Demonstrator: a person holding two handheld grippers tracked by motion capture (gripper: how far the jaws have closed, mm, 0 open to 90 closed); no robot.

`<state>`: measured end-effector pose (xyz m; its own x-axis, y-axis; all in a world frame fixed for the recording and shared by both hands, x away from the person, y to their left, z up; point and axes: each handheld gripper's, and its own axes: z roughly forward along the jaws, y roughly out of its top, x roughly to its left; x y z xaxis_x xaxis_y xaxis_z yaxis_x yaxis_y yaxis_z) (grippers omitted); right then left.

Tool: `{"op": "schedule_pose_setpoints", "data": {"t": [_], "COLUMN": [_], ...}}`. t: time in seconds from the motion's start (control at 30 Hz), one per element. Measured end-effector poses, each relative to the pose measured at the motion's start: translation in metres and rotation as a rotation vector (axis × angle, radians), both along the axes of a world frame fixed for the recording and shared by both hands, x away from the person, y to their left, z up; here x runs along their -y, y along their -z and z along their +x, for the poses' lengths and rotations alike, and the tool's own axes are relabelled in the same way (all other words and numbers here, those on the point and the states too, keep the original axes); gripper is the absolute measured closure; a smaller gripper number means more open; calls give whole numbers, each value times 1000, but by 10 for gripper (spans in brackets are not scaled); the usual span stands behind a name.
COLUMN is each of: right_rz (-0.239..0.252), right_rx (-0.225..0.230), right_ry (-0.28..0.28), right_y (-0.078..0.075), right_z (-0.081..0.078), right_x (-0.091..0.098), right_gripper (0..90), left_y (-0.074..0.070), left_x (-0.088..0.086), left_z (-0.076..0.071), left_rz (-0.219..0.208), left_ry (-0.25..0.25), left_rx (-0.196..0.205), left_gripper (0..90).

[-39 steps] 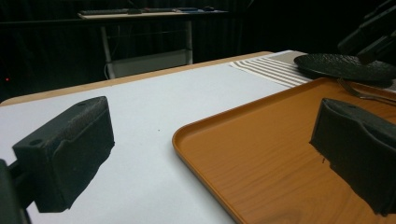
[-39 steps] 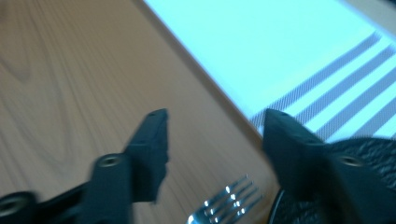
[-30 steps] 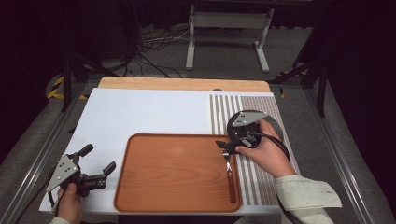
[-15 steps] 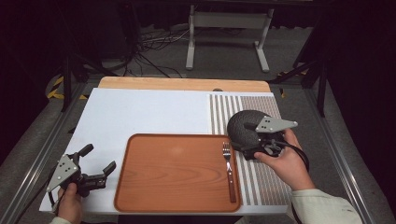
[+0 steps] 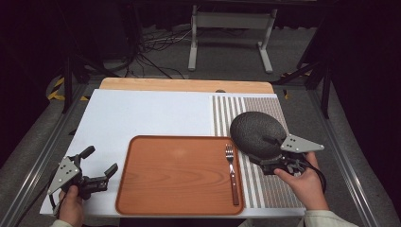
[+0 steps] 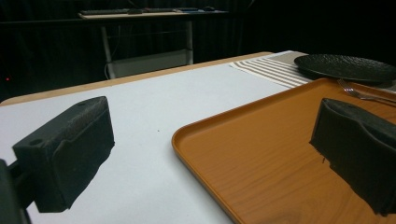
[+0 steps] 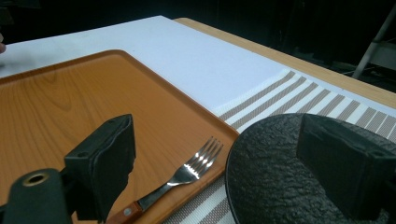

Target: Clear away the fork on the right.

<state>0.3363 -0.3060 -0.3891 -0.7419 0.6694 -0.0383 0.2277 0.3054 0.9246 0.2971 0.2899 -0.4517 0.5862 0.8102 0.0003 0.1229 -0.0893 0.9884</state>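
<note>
The fork [image 5: 232, 172] lies on the tray [image 5: 175, 176]'s right side; the plate [image 5: 257, 134] sits on the striped mat [image 5: 274, 189] just beside it. The right gripper [image 5: 273, 156] hovers over the plate's near edge, fingers apart and empty. The left gripper [image 5: 97, 171] rests open beside the tray. Likely next: gripping the plate's rim.

Bright table, dark bkgd, sharp

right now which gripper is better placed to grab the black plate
Right. The right gripper is already at the black plate on the striped mat, its jaws open over the near rim. The left gripper sits open across the wooden tray, far from it.
</note>
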Motion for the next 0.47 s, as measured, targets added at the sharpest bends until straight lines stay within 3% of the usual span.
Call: {"op": "schedule_pose_setpoints", "data": {"t": [0.17,0.37,0.47], "right_rz": [8,60,59], "right_rx": [30,75,70], "right_ry": [3,39,41], "right_y": [17,35,42], "right_z": [-5,-10,-10], "right_x": [11,24,28], "right_gripper": [109,92,90], "left_y": [0,0,0], "left_x": [-1,0,0], "left_z": [0,0,0], "left_rz": [-2,-1,-3], "left_ry": [0,4,4], "left_rx": [4,5,7], "left_gripper": [2,2,2]}}
